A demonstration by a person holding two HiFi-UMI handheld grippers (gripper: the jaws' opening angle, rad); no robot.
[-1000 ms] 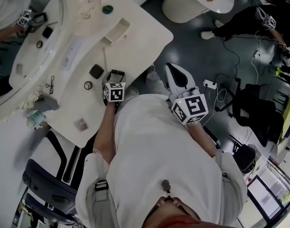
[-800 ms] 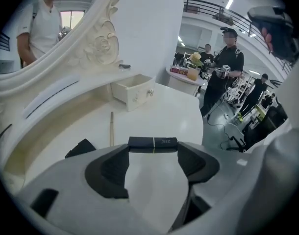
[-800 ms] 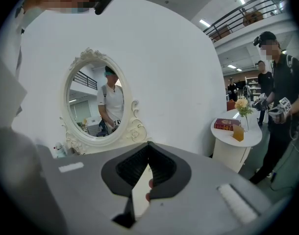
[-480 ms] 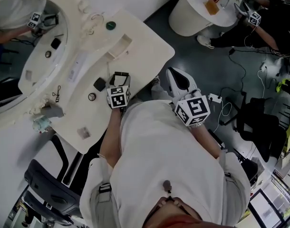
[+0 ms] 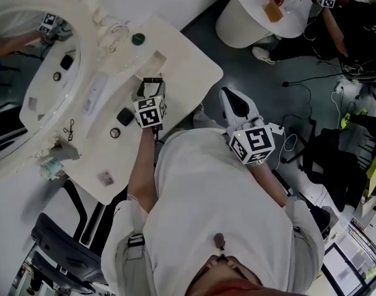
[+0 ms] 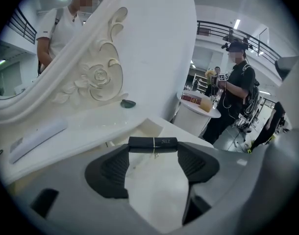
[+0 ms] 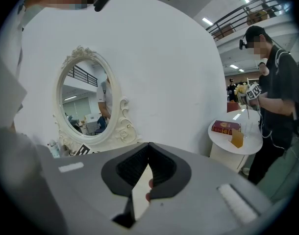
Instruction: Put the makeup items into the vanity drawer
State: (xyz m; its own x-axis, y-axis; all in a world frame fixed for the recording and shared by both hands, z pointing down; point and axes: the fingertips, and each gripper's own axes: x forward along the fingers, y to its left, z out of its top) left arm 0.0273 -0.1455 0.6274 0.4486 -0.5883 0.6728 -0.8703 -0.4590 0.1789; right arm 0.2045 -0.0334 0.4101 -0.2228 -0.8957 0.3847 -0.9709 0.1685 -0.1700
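One short black cylindrical makeup tube [image 6: 153,142] clamped across tips of part-open left gripper [image 5: 151,84], now carried fwd from front of white tabletop [image 5: 188,54] to just short of open cream vanity drawer [image 6: 148,128], so drop-in looks imminent; right gripper [image 7: 148,153] closed, empty.

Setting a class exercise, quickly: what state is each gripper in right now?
Left gripper: shut on a short black cylindrical makeup tube, held crosswise between the tips of its jaws.
Right gripper: shut, with nothing between its jaws.

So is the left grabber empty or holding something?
Holding something: in the left gripper view, the left gripper pinches a short black tube between its jaw tips.
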